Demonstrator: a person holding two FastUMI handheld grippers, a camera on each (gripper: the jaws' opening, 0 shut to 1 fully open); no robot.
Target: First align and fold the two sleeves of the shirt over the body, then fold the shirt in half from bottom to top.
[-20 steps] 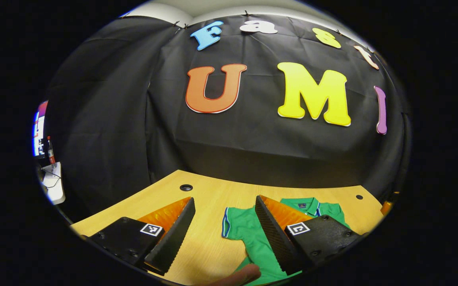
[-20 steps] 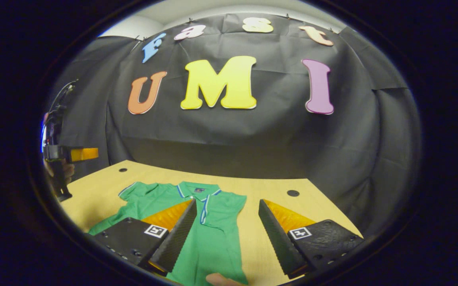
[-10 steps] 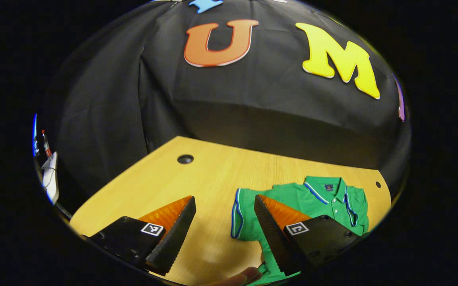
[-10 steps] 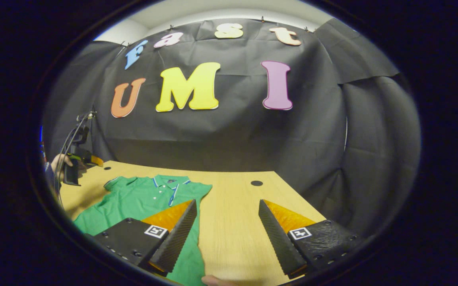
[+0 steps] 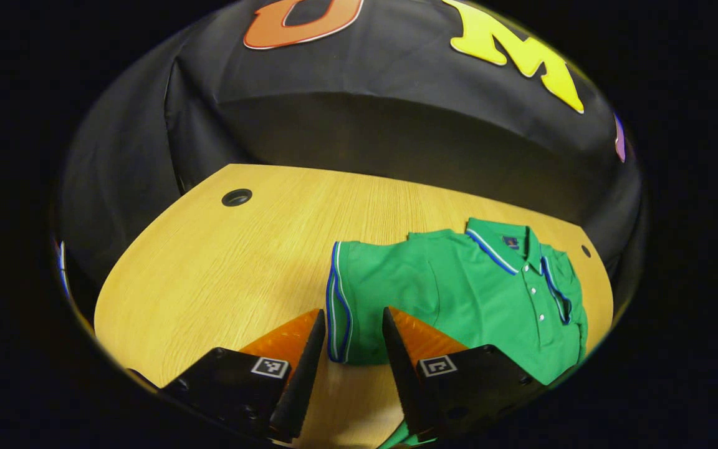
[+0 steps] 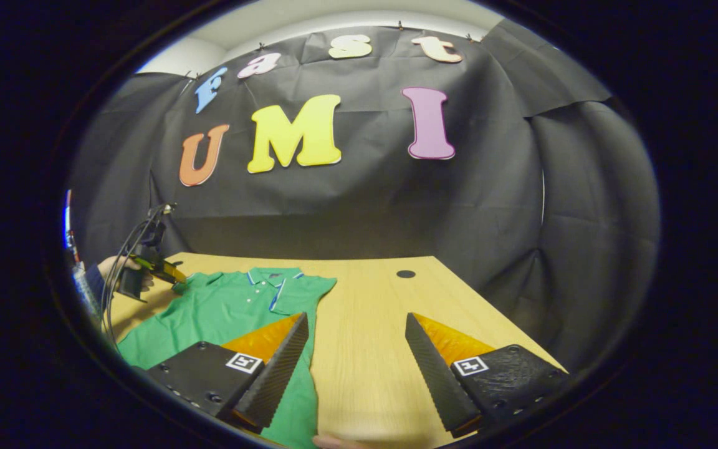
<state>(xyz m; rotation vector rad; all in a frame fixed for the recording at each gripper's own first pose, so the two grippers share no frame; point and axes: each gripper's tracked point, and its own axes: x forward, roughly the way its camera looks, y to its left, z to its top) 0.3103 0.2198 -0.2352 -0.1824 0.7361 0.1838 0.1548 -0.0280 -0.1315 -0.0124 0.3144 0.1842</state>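
A green polo shirt with blue-and-white trim lies flat on the wooden table, collar toward the back wall. My left gripper is open and hovers low over the shirt's left sleeve cuff, which lies between its fingers. In the right gripper view the shirt spreads out at the left. There my right gripper is open above bare table, its left finger over the shirt's right edge. The left gripper and the hand holding it show at the shirt's far sleeve.
The table has a round cable hole at the back left and a small hole past the collar. Another hole shows ahead of my right gripper. Black cloth walls close in the back and sides.
My left gripper has tipped down and moved in over the left sleeve cuff, and its jaws have narrowed. My right gripper has shifted only slightly, still open.
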